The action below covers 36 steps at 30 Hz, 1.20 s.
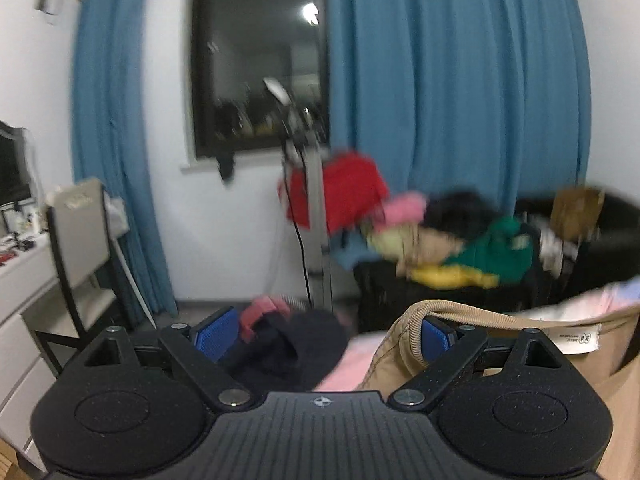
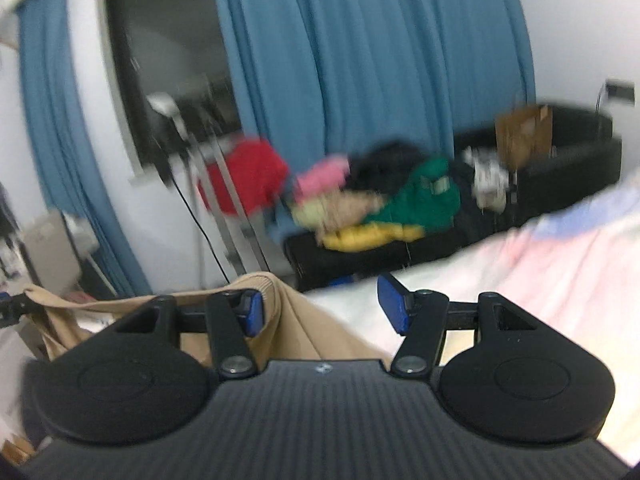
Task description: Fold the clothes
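The tan garment [image 1: 520,360] is draped over one pad of each half-open gripper [image 1: 328,332] [image 2: 320,308], unclamped, for spreading on the bed [image 2: 520,272] ahead; a firm pinch is needed next.

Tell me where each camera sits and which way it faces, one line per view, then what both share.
Left wrist: sits on the left gripper, looks forward along its fingers over the tan garment toward the window; only the gripper shows.
Right wrist: sits on the right gripper, looks over the bed toward the blue curtain; only the gripper shows.
Shared: tan garment, window, curtain, and the clothes pile on the black couch.
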Motion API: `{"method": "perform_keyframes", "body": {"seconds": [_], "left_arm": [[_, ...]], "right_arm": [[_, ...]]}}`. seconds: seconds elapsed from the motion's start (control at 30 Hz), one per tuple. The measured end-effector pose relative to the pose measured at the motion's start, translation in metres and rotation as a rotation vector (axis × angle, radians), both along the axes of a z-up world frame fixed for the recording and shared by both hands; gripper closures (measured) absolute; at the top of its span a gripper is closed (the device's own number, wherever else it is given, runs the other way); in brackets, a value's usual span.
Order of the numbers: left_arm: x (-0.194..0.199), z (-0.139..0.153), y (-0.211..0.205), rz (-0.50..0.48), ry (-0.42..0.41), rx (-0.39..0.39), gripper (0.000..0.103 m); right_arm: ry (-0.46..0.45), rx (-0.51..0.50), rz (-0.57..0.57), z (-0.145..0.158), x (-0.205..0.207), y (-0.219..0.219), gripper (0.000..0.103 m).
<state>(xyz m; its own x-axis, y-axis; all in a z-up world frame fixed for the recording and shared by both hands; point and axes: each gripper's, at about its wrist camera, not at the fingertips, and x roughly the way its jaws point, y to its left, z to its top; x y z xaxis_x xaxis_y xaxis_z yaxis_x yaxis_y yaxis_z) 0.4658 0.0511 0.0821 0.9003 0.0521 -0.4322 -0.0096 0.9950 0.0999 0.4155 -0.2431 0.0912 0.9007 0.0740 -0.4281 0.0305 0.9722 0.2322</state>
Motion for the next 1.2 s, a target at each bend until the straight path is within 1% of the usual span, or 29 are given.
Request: {"method": "perform_keyframes", "body": {"seconds": [0.07,0.13,0.2,0.23,0.3,0.37,0.43,0.47,0.5,0.53,0.6,0.7,0.8,0.87,0.93,1.0,1.1,1.2], "left_arm": [[0.039,-0.038,-0.001,-0.016,0.06,0.015,0.01],[0.07,-0.072,-0.003,-0.034,0.129,0.018,0.01],[0.094,-0.101,-0.006,-0.051,0.206,0.047,0.01],[0.105,-0.114,-0.009,-0.06,0.245,0.073,0.011],[0.122,-0.134,-0.02,-0.088,0.333,0.175,0.011],[0.132,-0.15,-0.03,-0.139,0.444,0.276,0.011],[0.135,-0.16,-0.037,-0.205,0.538,0.336,0.011],[0.137,-0.162,-0.039,-0.231,0.561,0.341,0.011],[0.136,-0.16,-0.04,-0.244,0.564,0.332,0.011],[0.134,-0.155,-0.039,-0.25,0.558,0.308,0.01],[0.13,-0.144,-0.035,-0.258,0.538,0.233,0.009],[0.112,-0.121,-0.025,-0.26,0.454,0.092,0.007],[0.071,-0.099,-0.015,-0.257,0.349,-0.003,0.006],[0.037,-0.088,-0.005,-0.237,0.282,-0.046,0.006],[-0.004,-0.077,-0.001,-0.22,0.232,-0.074,0.006],[-0.057,-0.07,0.003,-0.201,0.192,-0.086,0.006],[-0.132,-0.068,0.011,-0.167,0.15,-0.115,0.006],[-0.203,-0.071,0.023,-0.154,0.117,-0.165,0.006]], "right_arm": [[0.079,-0.026,0.007,-0.038,0.036,0.0,0.043],[0.178,-0.053,0.038,-0.071,0.067,0.001,0.043],[0.277,-0.084,0.095,-0.096,0.094,0.006,0.043],[0.324,-0.101,0.13,-0.106,0.105,0.011,0.044],[0.414,-0.156,0.217,-0.12,0.119,0.024,0.045],[0.474,-0.202,0.307,-0.123,0.124,0.039,0.045],[0.513,-0.238,0.392,-0.122,0.126,0.052,0.045],[0.514,-0.247,0.423,-0.121,0.125,0.057,0.045],[0.503,-0.246,0.437,-0.116,0.121,0.06,0.045],[0.486,-0.238,0.439,-0.111,0.117,0.063,0.045],[0.447,-0.215,0.431,-0.099,0.106,0.066,0.045],[0.374,-0.147,0.368,-0.079,0.077,0.063,0.045],[0.296,-0.075,0.301,-0.061,0.034,0.056,0.045],[0.251,-0.047,0.261,-0.053,0.006,0.051,0.045],[0.2,-0.029,0.225,-0.048,-0.03,0.047,0.045],[0.149,-0.014,0.199,-0.043,-0.071,0.044,0.045],[0.074,0.008,0.162,-0.034,-0.136,0.041,0.045],[0.009,0.024,0.139,-0.027,-0.2,0.041,0.045]]}}
